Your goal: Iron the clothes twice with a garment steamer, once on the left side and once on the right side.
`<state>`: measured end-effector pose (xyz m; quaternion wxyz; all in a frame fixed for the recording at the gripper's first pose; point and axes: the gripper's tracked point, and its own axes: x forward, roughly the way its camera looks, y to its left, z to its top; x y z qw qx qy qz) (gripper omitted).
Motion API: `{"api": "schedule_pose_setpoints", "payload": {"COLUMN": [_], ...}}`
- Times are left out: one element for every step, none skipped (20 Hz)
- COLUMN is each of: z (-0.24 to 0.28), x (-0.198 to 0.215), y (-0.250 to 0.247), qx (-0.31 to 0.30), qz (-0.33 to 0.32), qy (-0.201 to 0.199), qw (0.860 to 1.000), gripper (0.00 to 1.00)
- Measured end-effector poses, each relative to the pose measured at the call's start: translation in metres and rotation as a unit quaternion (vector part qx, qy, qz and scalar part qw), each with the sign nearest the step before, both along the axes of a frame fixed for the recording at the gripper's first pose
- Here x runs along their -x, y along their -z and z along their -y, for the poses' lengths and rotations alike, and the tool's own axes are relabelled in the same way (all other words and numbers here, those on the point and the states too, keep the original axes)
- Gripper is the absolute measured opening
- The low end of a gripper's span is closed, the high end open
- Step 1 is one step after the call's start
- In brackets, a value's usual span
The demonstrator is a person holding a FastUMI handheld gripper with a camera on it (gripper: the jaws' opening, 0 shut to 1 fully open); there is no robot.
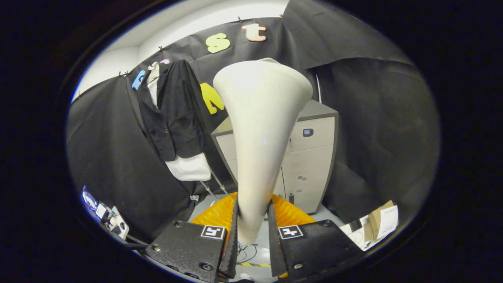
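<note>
My gripper (pixel 253 224) is shut on the narrow handle of a cream-white garment steamer (pixel 261 129). The steamer stands up between the fingers (pixel 232 236) and widens into a broad head at its top, well above them. A black jacket (pixel 171 110) hangs on a white mannequin torso (pixel 190 167), beyond the fingers and to the left of the steamer, against the booth's black cloth wall. The steamer head is apart from the jacket, with a clear gap between them.
A grey cabinet (pixel 310 157) stands behind the steamer, to the right of the mannequin. The mannequin's thin metal stand legs (pixel 210 186) reach down to the floor. Cardboard boxes and papers (pixel 377 226) lie at the lower right. Small devices (pixel 106 216) sit at the lower left.
</note>
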<state>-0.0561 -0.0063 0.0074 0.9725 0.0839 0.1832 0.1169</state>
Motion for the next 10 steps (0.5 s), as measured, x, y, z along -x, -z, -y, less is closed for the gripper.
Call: {"api": "schedule_pose_setpoints", "payload": {"z": [-0.001, -0.001, -0.001, -0.003, -0.008, -0.013, -0.017, -0.022, -0.027, -0.032], "x": [0.007, 0.013, 0.019, 0.025, 0.029, 0.033, 0.037, 0.041, 0.043, 0.045], "y": [0.000, 0.002, 0.005, 0.005, 0.006, 0.007, 0.008, 0.007, 0.006, 0.006], "qx": [-0.001, -0.001, -0.002, -0.005, -0.002, 0.001, 0.001, 0.002, 0.005, 0.006], "qz": [0.006, 0.008, 0.006, 0.009, 0.011, 0.011, 0.010, 0.011, 0.012, 0.014], "qy": [0.003, 0.009, 0.018, 0.023, 0.025, 0.027, 0.028, 0.028, 0.028, 0.027], "qw": [1.000, 1.000, 1.000, 1.000, 1.000, 1.000, 1.000, 1.000, 1.000, 1.000], "gripper": [0.36, 0.36, 0.36, 0.36, 0.36, 0.36, 0.36, 0.36, 0.36, 0.36]}}
